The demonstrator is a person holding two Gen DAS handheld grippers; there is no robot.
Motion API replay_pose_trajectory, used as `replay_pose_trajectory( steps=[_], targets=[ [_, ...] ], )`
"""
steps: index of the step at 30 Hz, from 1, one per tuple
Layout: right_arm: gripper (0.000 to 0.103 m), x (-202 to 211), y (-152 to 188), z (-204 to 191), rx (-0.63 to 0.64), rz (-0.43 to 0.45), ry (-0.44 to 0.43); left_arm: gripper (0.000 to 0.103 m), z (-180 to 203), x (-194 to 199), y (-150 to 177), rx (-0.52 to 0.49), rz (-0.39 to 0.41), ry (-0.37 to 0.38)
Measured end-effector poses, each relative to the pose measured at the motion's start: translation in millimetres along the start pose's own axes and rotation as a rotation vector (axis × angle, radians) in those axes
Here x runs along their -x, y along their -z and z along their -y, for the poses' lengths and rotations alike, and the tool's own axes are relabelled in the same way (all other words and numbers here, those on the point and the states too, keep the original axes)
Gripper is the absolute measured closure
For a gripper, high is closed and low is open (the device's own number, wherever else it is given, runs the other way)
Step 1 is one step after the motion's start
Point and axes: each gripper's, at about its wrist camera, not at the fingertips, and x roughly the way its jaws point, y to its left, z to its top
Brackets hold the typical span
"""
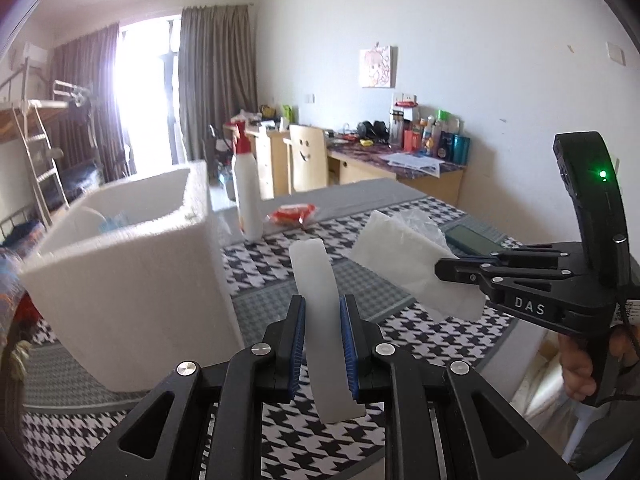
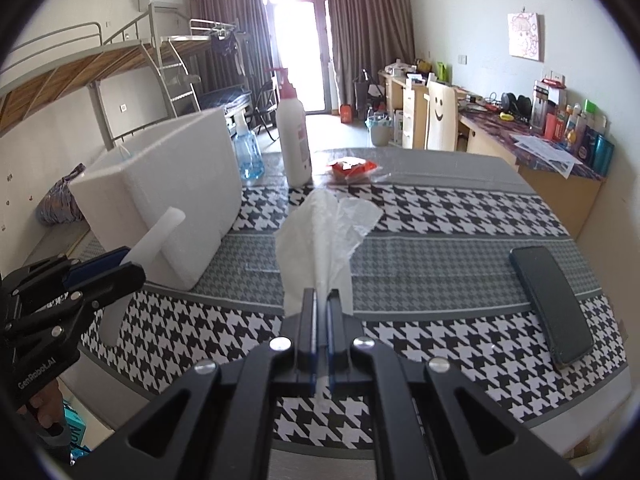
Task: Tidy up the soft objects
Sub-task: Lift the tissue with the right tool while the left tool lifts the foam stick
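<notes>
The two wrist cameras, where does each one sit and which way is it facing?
Left wrist: on the left gripper, looking along its fingers, shut on a white foam strip, over the houndstooth table toward the foam box; the right gripper and a hand show.
Right wrist: on the right gripper, shut on a white tissue, facing the window; the left gripper shows.
Shared: foam box, white bottle, red packet, dark phone.
</notes>
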Motion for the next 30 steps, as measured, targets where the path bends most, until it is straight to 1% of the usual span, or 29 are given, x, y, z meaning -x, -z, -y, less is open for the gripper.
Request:
replay_pose_trajectory(
  steps=[3,10,13,15,21,30],
  targets=[
    [0.097,3,-4,-2,0.004,0.013,-0.002,0.084,-2,2,-5,0.001,0.008,0.013],
    [0.097,11,-13,-8,0.023,0.050,-0.007,0.084,-4,9,-15,-0.013,0.041,-0.005],
    [0.097,13,-16,-10,0.024,0.062,-0.012,0.084,-4,8,-19,-0.018,0.044,-0.006],
    [0.097,15,-19,-11,0.025,0.072,-0.015,0.084,-6,8,-23,-0.013,0.047,-0.001],
    [0.097,20,-25,-13,0.031,0.097,-0.017,0.084,-11,12,-31,-0.008,0.063,-0.020],
    [0.097,22,-36,-16,0.039,0.115,-0.025,0.084,-19,15,-42,0.000,0.090,-0.029]
  ],
)
